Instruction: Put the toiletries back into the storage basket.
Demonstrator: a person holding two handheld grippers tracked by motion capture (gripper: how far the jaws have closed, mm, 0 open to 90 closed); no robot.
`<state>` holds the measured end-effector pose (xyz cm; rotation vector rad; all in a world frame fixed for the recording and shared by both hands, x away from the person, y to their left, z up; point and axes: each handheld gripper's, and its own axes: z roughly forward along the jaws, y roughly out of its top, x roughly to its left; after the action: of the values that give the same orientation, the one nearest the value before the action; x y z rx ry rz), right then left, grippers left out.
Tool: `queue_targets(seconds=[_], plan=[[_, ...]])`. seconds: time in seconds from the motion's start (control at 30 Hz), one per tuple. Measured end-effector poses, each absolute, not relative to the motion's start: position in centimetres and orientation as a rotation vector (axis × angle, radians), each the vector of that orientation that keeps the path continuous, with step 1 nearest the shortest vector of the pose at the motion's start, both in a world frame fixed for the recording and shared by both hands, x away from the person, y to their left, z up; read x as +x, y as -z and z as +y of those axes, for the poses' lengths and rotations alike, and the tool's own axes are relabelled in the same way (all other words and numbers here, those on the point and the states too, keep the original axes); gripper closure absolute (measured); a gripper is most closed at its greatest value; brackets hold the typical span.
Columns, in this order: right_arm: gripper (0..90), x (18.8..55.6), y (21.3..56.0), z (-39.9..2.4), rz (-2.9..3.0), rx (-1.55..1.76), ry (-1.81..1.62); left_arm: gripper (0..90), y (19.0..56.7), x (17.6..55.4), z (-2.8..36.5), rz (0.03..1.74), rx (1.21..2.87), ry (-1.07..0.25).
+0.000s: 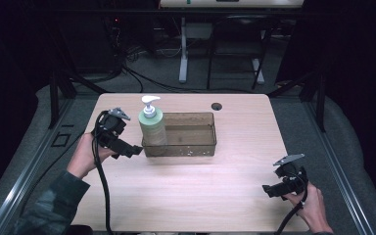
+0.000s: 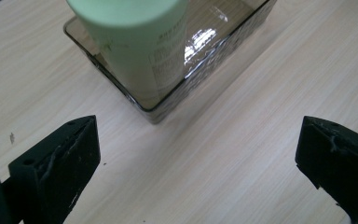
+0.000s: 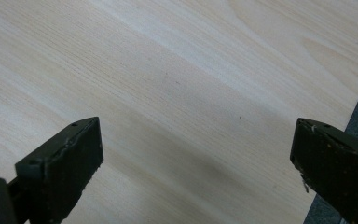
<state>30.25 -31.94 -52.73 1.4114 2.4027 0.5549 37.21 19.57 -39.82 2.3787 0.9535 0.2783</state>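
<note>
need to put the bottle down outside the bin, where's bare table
Widest bare patch: the table front, between the bin and the right hand-held gripper. Also free right of the bin. Crowded at the bin's left end, where the bottle and left hand-held gripper sit.

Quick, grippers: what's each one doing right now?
Left gripper: open, empty, jaws apart just short of the tray that holds the pump bottle.
Right gripper: open, empty, over bare table.

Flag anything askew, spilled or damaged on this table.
Nothing stands out. The green pump bottle stands upright in the left end of the clear brown bin, no spill shows on the table, and both grippers' jaws are open and empty.
</note>
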Motion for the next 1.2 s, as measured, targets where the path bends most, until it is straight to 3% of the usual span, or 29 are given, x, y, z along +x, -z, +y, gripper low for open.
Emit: queue_targets(seconds=[0.67, 1.2], plan=[[2.1, 30.2, 52.7, -31.9, 2.400, 1.402, -0.554, 0.0, 45.6, 34.4, 21.6, 1.031, 2.375, -0.204], [2.0, 30.2, 52.7, -31.8, 2.399, 1.394, -0.572, 0.0, 49.5, 34.6, 22.5, 1.067, 2.404, -0.109]])
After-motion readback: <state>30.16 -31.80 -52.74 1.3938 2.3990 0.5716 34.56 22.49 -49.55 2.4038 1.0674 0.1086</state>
